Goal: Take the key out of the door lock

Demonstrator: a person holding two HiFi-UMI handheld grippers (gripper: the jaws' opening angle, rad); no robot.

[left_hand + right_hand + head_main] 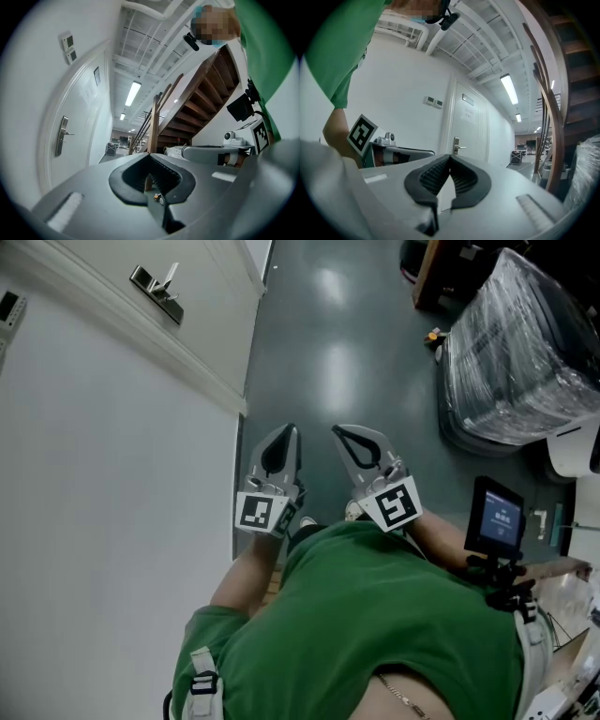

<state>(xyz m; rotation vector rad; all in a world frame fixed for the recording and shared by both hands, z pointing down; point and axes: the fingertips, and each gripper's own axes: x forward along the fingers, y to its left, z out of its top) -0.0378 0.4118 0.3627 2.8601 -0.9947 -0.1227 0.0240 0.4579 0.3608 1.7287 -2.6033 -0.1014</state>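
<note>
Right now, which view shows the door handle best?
Left gripper view: the door handle shows its full upright plate and lever, side-on. Head view catches the door handle from above, foreshortened, at the top left. Right gripper view has it small and distant.

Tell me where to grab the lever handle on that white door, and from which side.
Probably grip the lever handle on its bar, jaws above and below, coming head-on at the door: the bar stands level off its upright plate. The left claw and right claw are shut; open one first.
</note>
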